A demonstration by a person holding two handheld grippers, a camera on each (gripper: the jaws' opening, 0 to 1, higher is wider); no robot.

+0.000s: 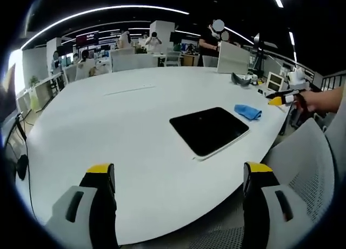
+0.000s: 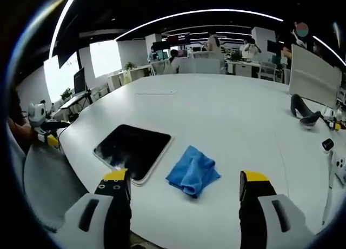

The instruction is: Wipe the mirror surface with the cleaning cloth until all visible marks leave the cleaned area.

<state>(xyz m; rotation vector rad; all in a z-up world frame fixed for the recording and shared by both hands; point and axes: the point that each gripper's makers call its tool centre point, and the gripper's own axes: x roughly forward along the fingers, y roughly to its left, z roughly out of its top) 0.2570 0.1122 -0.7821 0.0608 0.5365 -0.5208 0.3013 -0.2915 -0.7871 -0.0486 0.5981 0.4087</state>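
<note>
Left gripper [image 1: 178, 179] is hovering over the near edge of the white counter [image 1: 124, 114], fingers [image 1: 100, 176] standing wide apart and gripping nothing. The mirror [image 1: 210, 130], a dark rounded-corner slab with a pale rim, is lying flat on the counter ahead of and just right of the gap between those fingers, near the counter's right edge. The blue cleaning cloth [image 1: 248, 112] is sitting crumpled just beyond the mirror's far right corner, apart from it. Nothing is lying between the left fingers and the mirror, just bare counter. The right gripper [image 1: 284, 99] is showing at the far right past the cloth, yellow-tipped, with a hand behind it. A grey mesh chair back [image 1: 305, 168] is standing right of the right-hand finger, off the counter edge.

In the right gripper view the right gripper [image 2: 185, 185] is hanging over the counter [image 2: 227, 114] edge, fingers [image 2: 254, 180] spread wide with nothing between them. The cleaning cloth [image 2: 193, 172] is lying just ahead of the gap, closer to the left-hand finger, with no contact. The mirror [image 2: 132, 149] is lying beside the cloth on its left, ahead of the left-hand finger, separated from the cloth by a narrow strip of counter; bright spots are reflecting on its glass. The left gripper [image 2: 50, 140] is showing at far left beyond the mirror. A dark curved object [image 2: 304, 113] is sitting on the counter well ahead to the right, next to a white panel [image 2: 313, 76]. Desks, monitors and people are standing far behind the counter.
</note>
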